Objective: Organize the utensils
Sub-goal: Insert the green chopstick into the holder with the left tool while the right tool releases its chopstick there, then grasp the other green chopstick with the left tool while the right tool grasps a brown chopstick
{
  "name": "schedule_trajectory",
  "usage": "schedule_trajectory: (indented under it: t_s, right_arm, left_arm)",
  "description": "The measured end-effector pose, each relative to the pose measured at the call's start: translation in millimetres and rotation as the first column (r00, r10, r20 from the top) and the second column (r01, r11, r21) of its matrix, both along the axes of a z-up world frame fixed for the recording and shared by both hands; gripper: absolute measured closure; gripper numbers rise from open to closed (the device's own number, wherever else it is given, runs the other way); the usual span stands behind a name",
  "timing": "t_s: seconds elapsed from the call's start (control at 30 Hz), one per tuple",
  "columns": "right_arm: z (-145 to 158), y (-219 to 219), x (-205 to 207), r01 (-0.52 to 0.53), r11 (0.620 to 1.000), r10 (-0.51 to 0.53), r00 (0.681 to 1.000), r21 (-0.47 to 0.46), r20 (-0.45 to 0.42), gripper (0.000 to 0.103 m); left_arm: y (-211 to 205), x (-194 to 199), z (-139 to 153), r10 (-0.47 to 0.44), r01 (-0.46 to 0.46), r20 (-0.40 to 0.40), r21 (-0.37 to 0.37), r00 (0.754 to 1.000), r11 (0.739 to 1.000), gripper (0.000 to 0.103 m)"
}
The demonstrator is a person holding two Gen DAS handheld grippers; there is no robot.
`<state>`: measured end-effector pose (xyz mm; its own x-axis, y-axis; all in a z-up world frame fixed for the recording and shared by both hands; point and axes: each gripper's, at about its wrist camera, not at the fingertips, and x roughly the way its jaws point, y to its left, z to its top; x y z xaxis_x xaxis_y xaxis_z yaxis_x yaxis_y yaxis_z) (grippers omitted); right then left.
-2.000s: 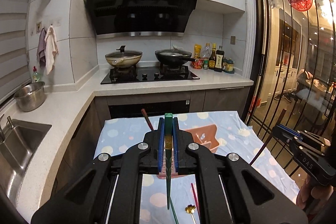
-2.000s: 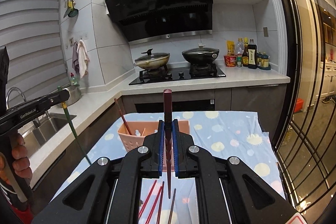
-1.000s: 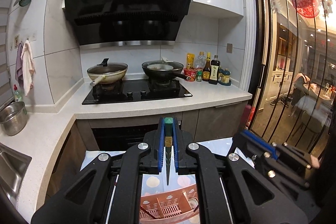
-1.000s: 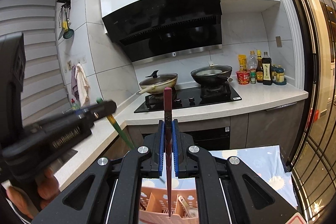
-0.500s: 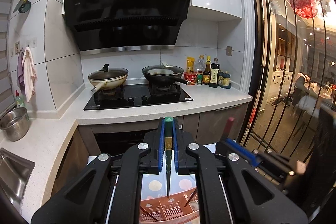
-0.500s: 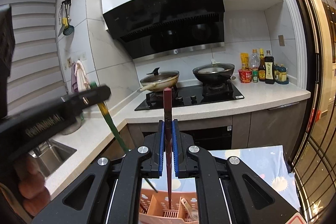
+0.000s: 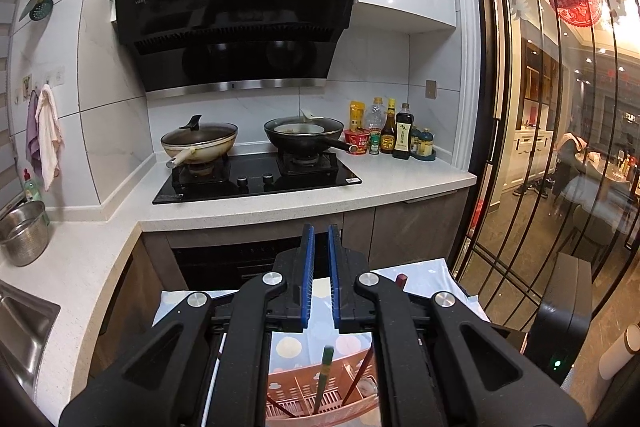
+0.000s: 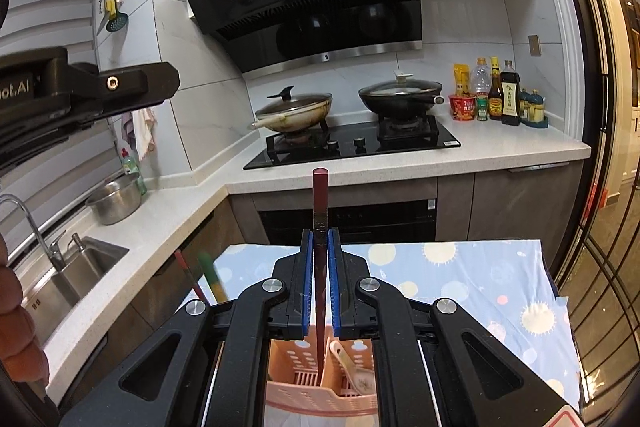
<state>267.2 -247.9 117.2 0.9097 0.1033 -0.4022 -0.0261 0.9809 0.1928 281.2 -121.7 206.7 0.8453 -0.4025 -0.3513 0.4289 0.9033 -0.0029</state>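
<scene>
The left gripper is matte black plastic with ribbed blue pads; its fingers stand parted and grasp nothing, and below them, at six o'clock, a slim green chopstick stands tilted inside the basket; the basket is pale salmon plastic, slotted along its floor and split into compartments, though which compartment the green stick occupies cannot be told. The right gripper is clenched on a dark red chopstick, a glossy, squared stick held upright, its lower end reaching down into the basket beside a pale ceramic spoon; a thin red chopstick leans at nine o'clock, next to a blurred green one. The basket sits on a light blue tablecloth printed with cream and yellow suns, softly wrinkled; beyond it, at twelve o'clock, runs a speckled white stone countertop with a black glass hob, two lidded woks and a glossy black range hood.
</scene>
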Motion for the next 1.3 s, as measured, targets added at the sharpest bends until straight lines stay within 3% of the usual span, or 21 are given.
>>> schedule_trajectory:
  t_s: [0.17,0.3,0.33,0.5,0.83,1.3]
  right_arm:
    - [-12,0,-2,-0.011,1.0,0.011,1.0,-0.002,-0.024,0.094]
    - [-19,-5,-11,0.006,1.0,-0.006,1.0,0.015,-0.017,0.065]
    - [-21,-6,-13,0.012,1.0,-0.012,1.0,0.019,-0.016,0.064]
    - [-27,-18,-26,0.034,0.998,-0.033,0.999,0.044,-0.024,0.062]
    - [-57,-34,-86,0.054,0.997,-0.048,0.995,0.063,-0.091,0.06]
    - [-129,0,-204,0.058,0.997,-0.069,0.968,-0.055,-0.242,0.06]
  left_arm:
    - [1,0,-8,0.0,0.0,-0.021,0.001,1.0,1.0,0.096]
    - [6,-2,-16,0.006,-0.006,-0.043,-0.003,0.999,1.0,0.089]
    - [8,-3,-18,0.009,-0.009,-0.047,-0.003,0.999,1.0,0.086]
    - [19,-11,-36,0.05,-0.05,-0.059,0.008,0.997,0.999,0.052]
    - [51,-47,-105,0.115,-0.102,-0.15,0.088,0.982,0.991,0.043]
    - [81,-132,-202,0.147,-0.096,-0.317,0.171,0.937,0.981,0.036]
